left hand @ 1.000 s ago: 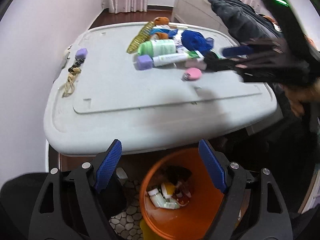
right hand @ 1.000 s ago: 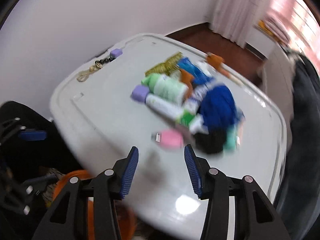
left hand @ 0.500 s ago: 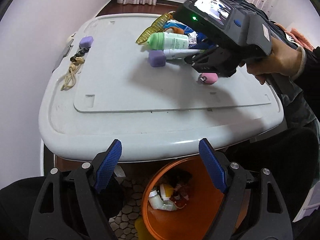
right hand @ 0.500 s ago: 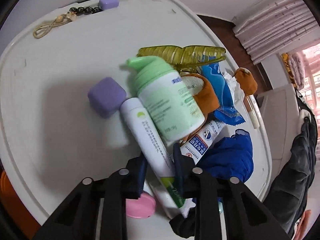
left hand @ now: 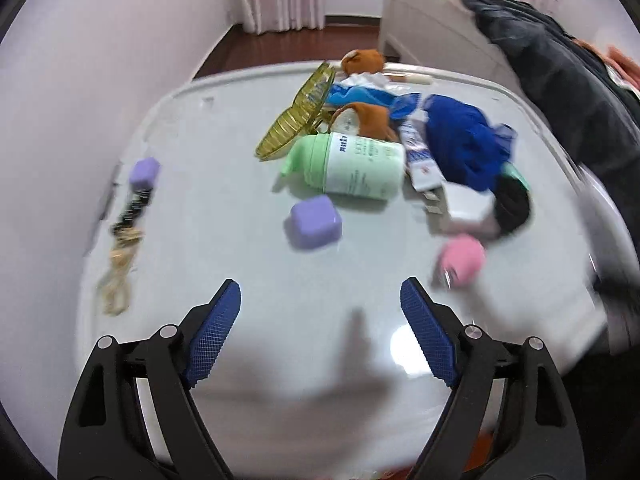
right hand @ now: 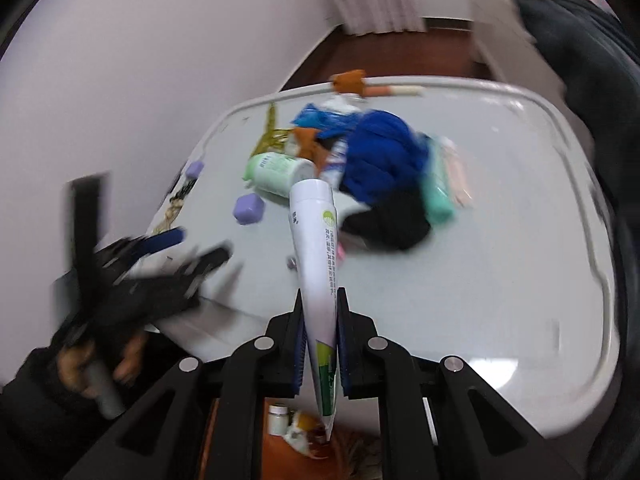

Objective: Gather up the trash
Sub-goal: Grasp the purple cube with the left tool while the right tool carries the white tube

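Observation:
My right gripper [right hand: 320,308] is shut on a white tube with a green end [right hand: 316,256], held above the table's near edge and over the orange bin [right hand: 320,456]. My left gripper [left hand: 320,308] is open and empty above the white table [left hand: 260,320]; it also shows blurred in the right wrist view [right hand: 176,248]. Ahead of it lie a green and white bottle [left hand: 356,168], a purple cube [left hand: 314,226] and a pink round item [left hand: 462,258].
A pile of blue cloth [left hand: 464,144], black fabric [left hand: 512,204], a yellow-green clip [left hand: 300,124], brown pieces [left hand: 372,118] and wrappers sits at the table's back. A second purple cube [left hand: 144,172] with a beaded cord [left hand: 120,256] lies at the left edge. The bin holds trash [right hand: 292,428].
My right gripper closed on the white tube and lifted it back off the table to over the bin. My left gripper moved forward from above the bin to over the table.

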Action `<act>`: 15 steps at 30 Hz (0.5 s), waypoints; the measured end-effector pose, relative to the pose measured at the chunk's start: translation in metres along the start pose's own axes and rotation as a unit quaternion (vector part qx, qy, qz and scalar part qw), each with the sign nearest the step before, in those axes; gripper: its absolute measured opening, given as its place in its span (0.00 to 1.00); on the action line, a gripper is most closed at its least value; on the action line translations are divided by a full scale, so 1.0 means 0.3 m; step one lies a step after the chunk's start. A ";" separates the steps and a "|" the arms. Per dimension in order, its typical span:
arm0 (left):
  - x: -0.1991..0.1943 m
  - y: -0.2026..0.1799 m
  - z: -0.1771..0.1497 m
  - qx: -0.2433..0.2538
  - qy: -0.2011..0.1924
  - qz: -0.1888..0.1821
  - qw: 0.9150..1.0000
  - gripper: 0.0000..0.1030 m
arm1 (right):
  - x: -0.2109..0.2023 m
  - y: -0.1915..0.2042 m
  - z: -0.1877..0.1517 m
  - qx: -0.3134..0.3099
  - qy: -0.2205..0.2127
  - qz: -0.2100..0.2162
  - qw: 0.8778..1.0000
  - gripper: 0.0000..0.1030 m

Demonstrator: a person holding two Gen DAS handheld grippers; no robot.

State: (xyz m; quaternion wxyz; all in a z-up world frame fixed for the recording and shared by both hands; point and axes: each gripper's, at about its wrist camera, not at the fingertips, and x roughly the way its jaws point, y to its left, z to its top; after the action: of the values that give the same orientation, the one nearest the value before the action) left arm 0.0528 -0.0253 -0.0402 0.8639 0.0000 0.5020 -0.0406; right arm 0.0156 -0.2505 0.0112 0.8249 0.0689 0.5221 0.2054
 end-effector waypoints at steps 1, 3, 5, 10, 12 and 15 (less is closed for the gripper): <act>0.035 0.004 0.021 -0.017 0.001 -0.004 1.000 0.78 | -0.011 -0.014 -0.027 0.015 -0.007 0.004 1.000 0.13; 0.080 0.013 0.047 -0.037 -0.002 0.000 0.999 0.78 | -0.018 -0.020 -0.061 0.026 -0.019 0.005 0.999 0.13; 0.120 0.018 0.071 -0.046 -0.009 0.014 0.999 0.78 | -0.017 -0.017 -0.082 0.021 -0.024 0.003 0.999 0.13; 0.173 -0.011 0.080 -0.001 -0.035 0.046 0.998 0.36 | 0.011 -0.019 -0.093 0.015 -0.025 0.018 0.999 0.13; 0.168 -0.024 0.072 0.007 -0.043 0.044 0.998 0.35 | 0.009 -0.031 -0.107 0.024 -0.025 0.025 0.999 0.13; 0.136 -0.002 0.063 -0.015 -0.039 0.026 0.999 0.35 | 0.006 -0.026 -0.107 0.022 -0.027 0.020 0.999 0.13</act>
State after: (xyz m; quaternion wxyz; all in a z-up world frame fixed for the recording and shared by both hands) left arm 0.0893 -0.0296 -0.0663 0.8834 -0.0016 0.4684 -0.0107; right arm -0.0102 -0.2600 -0.0071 0.8330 0.1025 0.5021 0.2085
